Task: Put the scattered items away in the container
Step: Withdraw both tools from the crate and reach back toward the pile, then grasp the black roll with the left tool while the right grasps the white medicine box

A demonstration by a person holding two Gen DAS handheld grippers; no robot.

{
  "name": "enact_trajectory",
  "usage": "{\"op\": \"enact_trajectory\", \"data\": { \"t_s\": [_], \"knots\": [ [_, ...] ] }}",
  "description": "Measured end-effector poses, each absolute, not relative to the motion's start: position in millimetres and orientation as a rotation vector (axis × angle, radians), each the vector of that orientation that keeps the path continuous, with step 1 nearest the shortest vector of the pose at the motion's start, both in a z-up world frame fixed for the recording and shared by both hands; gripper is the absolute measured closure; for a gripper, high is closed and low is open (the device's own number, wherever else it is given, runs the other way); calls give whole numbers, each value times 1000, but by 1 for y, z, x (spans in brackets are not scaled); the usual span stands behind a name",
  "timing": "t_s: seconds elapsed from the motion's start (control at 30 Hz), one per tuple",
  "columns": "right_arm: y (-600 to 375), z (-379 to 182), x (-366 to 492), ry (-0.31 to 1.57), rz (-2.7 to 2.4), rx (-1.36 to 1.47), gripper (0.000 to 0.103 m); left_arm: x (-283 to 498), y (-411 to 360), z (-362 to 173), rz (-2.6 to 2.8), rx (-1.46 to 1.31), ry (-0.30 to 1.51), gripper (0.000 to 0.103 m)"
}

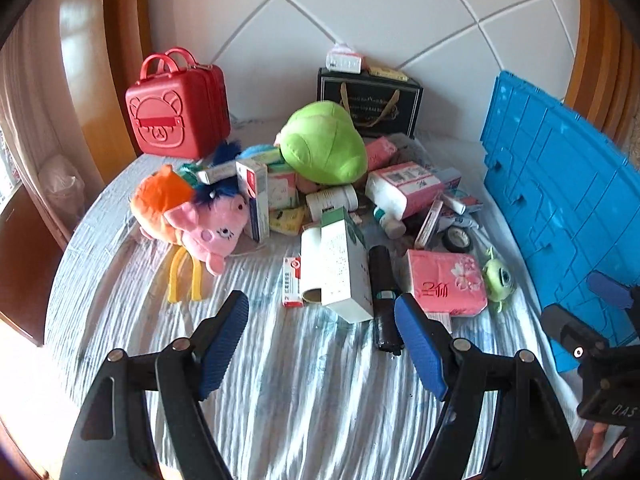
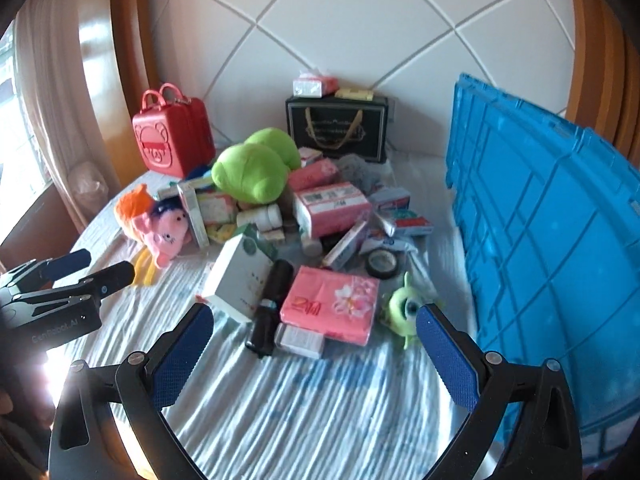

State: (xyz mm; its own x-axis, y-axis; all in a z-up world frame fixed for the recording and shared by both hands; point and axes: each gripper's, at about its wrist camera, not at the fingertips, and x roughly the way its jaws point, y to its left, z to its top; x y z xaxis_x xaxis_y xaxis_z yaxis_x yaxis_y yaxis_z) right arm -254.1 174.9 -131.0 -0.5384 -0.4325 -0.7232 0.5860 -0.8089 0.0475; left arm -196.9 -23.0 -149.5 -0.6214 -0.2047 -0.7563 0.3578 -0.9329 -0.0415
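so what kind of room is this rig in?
Most likely a bedroom: the clutter lies on a bed with a striped sheet, backed by a white padded headboard in a wooden frame. A curtained window shows at the left edge.

crate point(image 2: 540, 216) blue | case point(image 1: 176, 108) red | frog plush point(image 1: 324, 144) green

We cannot read the blurred print on the white cardboard box point(image 2: 240, 276), and the frame edge cuts off the blue ribbed plastic crate point(image 2: 552, 240).
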Motion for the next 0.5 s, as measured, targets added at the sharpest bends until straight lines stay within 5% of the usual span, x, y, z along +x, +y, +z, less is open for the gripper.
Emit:
{"op": "enact_trajectory", "data": {
  "t_s": [0.23,0.5],
  "knots": [
    [180,-216,-288,224,-2210,1221,0,-237,6,-210,-2548,1333,224,28],
    [204,-244,-308,190,-2232,1327,5,-271,27,-259,-2566,1488,192,31]
  ]
}}
